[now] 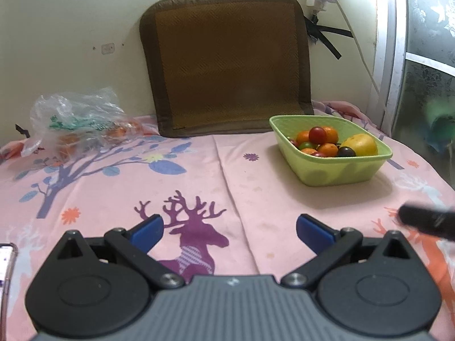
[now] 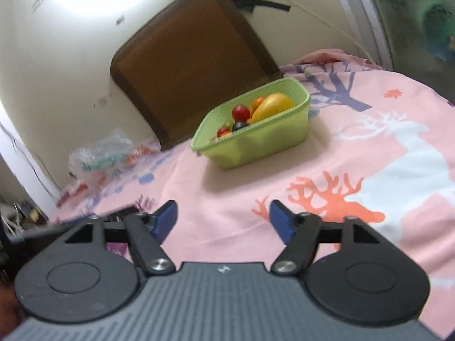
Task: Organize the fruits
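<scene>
The light-green rectangular plastic basket (image 1: 341, 170) stands upright on the pink cloth printed with deer and trees (image 1: 256, 193); whether a bed or a desk lies under the cloth cannot be told. In the left wrist view the basket sits right of centre, just in front of the brown woven seat cushion (image 1: 224, 62) that leans against the cream wall (image 1: 71, 28).

Basket contents:
- One large yellow mango-like fruit (image 1: 359, 144) with an orange blush, against the right-hand wall of the basket.
- Several small round orange citrus fruits (image 1: 330, 149), heaped at the centre.
- One glossy red cherry tomato (image 1: 317, 134) on top of the heap.
- One dark purple round fruit (image 1: 346, 151), touching the yellow fruit.
- One small green fruit (image 1: 306, 145), partly hidden.

A crumpled clear plastic bag (image 1: 74, 119) lies at the far left, well apart from the basket; orange fruit shows through it, blurred.

The left claw (image 1: 229, 228) stands wide apart over the purple deer print, nothing between its blue pads (image 1: 149, 228). The right claw (image 2: 222, 219) is likewise parted and empty, over bare cloth near the basket. The edge of a phone (image 1: 7, 267) shows at lower left.
</scene>
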{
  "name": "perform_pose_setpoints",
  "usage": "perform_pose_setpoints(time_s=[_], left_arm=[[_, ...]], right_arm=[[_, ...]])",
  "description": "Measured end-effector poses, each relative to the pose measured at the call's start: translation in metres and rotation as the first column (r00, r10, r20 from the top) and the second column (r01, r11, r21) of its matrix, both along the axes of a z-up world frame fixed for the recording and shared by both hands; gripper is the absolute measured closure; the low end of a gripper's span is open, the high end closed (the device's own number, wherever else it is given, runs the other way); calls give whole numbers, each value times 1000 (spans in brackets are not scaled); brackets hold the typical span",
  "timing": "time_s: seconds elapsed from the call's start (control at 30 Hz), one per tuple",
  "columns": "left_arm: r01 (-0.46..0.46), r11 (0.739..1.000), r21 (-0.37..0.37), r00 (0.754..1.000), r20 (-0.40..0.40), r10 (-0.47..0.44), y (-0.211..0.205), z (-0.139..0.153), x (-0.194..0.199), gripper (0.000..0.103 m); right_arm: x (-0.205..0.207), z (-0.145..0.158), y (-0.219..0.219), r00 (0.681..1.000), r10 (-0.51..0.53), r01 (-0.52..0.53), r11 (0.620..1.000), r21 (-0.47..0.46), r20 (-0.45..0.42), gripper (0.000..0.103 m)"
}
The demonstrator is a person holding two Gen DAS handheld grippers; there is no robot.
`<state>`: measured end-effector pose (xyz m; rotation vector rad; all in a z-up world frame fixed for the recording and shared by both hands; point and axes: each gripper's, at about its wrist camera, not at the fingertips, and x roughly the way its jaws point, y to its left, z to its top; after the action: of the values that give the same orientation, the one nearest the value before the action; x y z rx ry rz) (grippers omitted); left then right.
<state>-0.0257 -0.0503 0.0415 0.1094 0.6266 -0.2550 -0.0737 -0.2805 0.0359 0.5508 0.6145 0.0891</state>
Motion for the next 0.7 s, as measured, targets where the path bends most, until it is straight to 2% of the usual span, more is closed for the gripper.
perform_pose_setpoints(time_s=[0.07, 0.23, 0.37, 0.57, 0.7], left_arm=[[-5, 1000, 13, 1000, 8, 5, 0, 3, -3, 0], [-19, 1000, 22, 1000, 9, 18, 0, 7, -10, 0], [12, 1000, 10, 1000, 11, -12, 1, 8, -18, 0], [7, 997, 80, 999, 39, -10, -7, 12, -25, 0], [8, 998, 59, 999, 46, -11, -6, 17, -27, 0]], right_arm=[[0, 8, -6, 1000, -29, 29, 998, 51, 9, 13], [-5, 15, -13, 999, -51, 50, 986, 161, 2, 0], [-9, 14, -10, 997, -69, 74, 986, 147, -35, 0], [-13, 16, -11, 997, -70, 75, 989, 129, -46, 0], [-14, 19, -8, 998, -61, 64, 993, 97, -35, 0]])
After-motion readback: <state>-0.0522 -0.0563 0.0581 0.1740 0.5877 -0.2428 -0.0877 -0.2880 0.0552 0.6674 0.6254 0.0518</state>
